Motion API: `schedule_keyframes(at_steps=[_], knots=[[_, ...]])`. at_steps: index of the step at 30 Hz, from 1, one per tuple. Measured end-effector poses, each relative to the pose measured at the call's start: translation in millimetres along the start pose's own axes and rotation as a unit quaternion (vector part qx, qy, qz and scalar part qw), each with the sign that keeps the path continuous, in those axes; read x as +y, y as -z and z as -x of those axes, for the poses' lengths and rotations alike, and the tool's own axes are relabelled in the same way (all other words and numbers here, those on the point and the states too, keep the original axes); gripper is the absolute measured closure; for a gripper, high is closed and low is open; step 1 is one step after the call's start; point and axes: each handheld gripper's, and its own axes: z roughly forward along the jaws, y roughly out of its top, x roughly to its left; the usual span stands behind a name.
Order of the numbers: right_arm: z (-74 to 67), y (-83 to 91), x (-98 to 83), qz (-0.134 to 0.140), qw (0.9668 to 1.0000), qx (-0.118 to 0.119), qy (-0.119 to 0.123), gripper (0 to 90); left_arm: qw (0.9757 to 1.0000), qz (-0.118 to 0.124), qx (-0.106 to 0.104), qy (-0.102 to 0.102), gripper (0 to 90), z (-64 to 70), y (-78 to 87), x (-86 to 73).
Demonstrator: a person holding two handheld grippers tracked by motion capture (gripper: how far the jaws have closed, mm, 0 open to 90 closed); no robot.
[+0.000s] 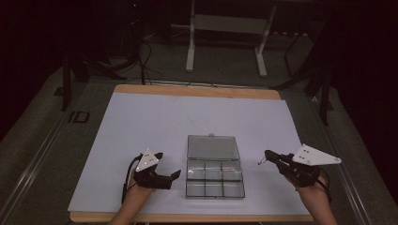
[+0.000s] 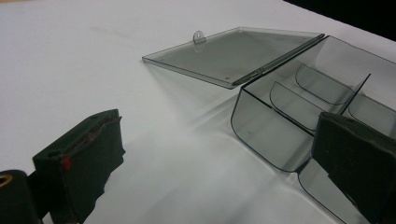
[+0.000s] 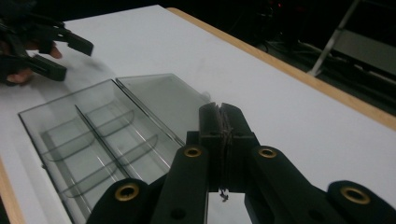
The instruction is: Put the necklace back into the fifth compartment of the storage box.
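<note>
My left gripper (image 1: 170, 177) gapes empty beside the open plastic box (image 1: 215, 182); my right gripper (image 1: 267, 155) is pinched closed, maybe on something tiny. The box looks light, stiff, slippery: grip a wall.

white sheet (image 1: 155, 126) on wooden table (image 1: 197, 90) | behind: white frame legs (image 1: 190, 56), perhaps a stand

Wooden-edged table (image 1: 197, 90) seen filling the middle of the high view, spread almost edge to edge with a white sheet (image 1: 155, 122). Lay flat on that sheet, at lower centre of the frame, a clear compartment box (image 1: 215, 183), lid (image 1: 212, 146) thrown open and resting flat on the sheet just above it. Stood under the table, a grey floor (image 1: 220, 65), glimpsed at the top.
</note>
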Motion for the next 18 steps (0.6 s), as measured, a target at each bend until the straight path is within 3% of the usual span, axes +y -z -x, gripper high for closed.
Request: schedule_keyframes(at_steps=[9, 18], knots=[[-15.7, 1.0, 19.6, 0.018, 0.9994, 0.024, 0.019, 88.8, 1.0000, 0.000, -0.001, -0.003, 3.1, 0.8, -0.5, -0.6], [-39.5, -6.2, 35.9, 0.034, 0.9963, 0.066, 0.043, 88.8, 1.0000, 0.002, 0.000, 0.000, 3.0, -0.5, 0.9, -0.8]])
